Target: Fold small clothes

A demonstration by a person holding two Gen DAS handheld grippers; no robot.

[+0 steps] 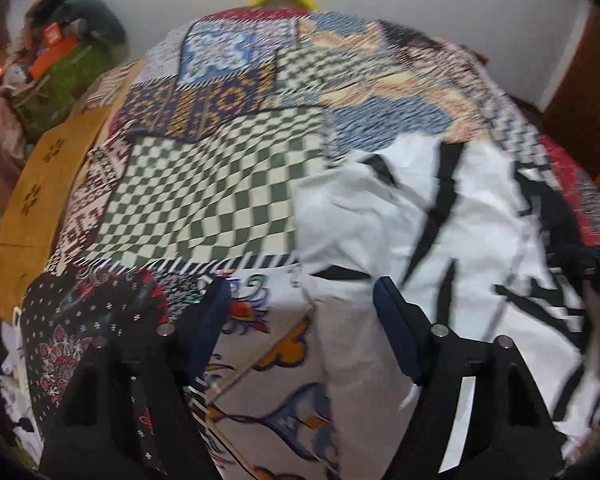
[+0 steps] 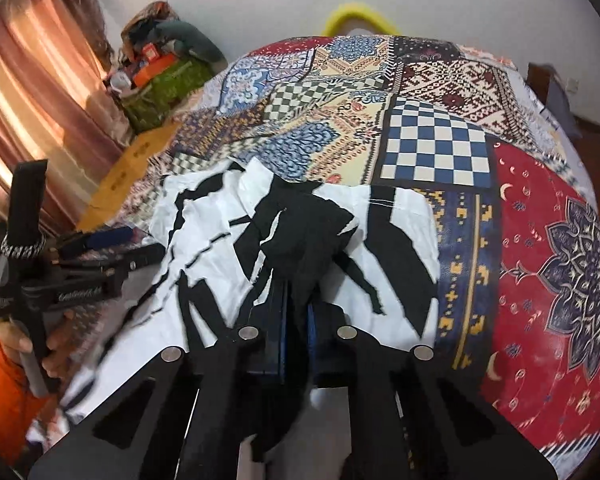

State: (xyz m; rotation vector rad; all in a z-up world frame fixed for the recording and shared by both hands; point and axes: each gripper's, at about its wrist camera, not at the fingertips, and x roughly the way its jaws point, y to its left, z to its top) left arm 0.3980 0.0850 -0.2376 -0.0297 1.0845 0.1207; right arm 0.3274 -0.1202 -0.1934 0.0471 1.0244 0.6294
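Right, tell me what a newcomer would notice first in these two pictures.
First, the loud patchwork bedspread that fills both views, all checks and red medallions. Next, the crumpled white garment with black streaks lying on it in front of both grippers. The right gripper is pinched on a dark fold of that garment, while the left gripper hangs open at its edge.

The left tongs (image 1: 300,292) stand wide apart with nothing between their blue-padded fingers (image 1: 396,332), hovering over the near-left edge of the black-and-white garment (image 1: 440,216). The right tongs (image 2: 296,312) are pinched together on a bunched black fold of that garment — at its near middle. The person's left hand (image 2: 40,340), in an orange sleeve, grips the left tool's handle beside the garment's left edge.
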